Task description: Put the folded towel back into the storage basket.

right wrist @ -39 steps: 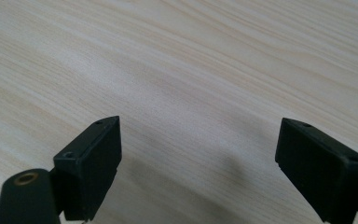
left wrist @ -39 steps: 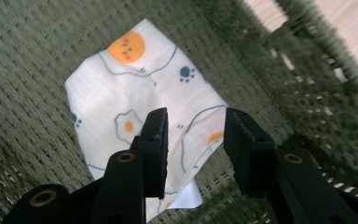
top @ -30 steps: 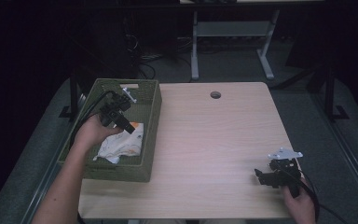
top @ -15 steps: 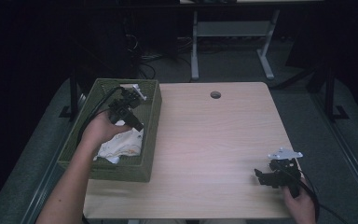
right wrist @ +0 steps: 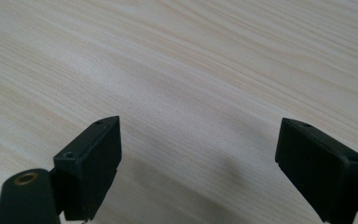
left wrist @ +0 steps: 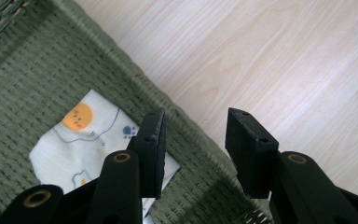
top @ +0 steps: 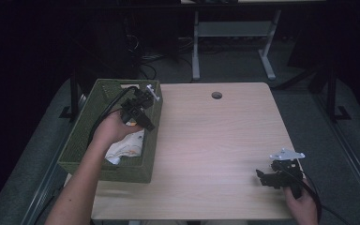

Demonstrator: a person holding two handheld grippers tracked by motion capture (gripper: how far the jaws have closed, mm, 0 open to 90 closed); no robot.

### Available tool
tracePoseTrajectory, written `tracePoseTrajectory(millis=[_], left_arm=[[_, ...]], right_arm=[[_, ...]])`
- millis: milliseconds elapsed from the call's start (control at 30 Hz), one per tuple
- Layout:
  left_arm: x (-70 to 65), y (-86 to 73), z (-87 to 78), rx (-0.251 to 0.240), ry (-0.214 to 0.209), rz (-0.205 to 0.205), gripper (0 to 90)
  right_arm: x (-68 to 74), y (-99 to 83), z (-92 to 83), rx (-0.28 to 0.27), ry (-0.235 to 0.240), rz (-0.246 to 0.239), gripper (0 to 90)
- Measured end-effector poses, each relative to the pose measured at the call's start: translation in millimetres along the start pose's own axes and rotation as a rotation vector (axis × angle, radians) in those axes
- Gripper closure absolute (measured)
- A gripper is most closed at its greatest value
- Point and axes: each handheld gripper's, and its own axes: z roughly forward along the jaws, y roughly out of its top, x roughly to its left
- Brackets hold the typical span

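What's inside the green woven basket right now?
A white printed cloth lies on the floor of the green woven basket. The left gripper hovers open above the basket's right wall, holding nothing. The hand and near wall hide part of the floor.

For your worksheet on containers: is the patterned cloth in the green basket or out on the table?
In. The cloth lies flat on the floor of the basket, inside its woven walls; nothing grips it.

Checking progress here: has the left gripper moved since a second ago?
Yes. The left gripper has shifted right, from mid-basket to the basket's right rim beside the table.
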Motion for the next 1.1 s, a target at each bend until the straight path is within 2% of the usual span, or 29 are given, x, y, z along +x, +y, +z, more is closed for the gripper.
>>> tracePoseTrajectory(millis=[700,1100], left_arm=[[-37.7,31.6,11.6,-0.029,-0.033,0.077,56.5],[-66.7,45.4,31.6,-0.034,-0.071,0.124,54.3]], right_arm=[[-1.4,-0.9,-0.9,-0.003,0.0,0.006,14.2],[-1.5,-1.3,-0.7,-0.002,0.003,0.007,14.2]])
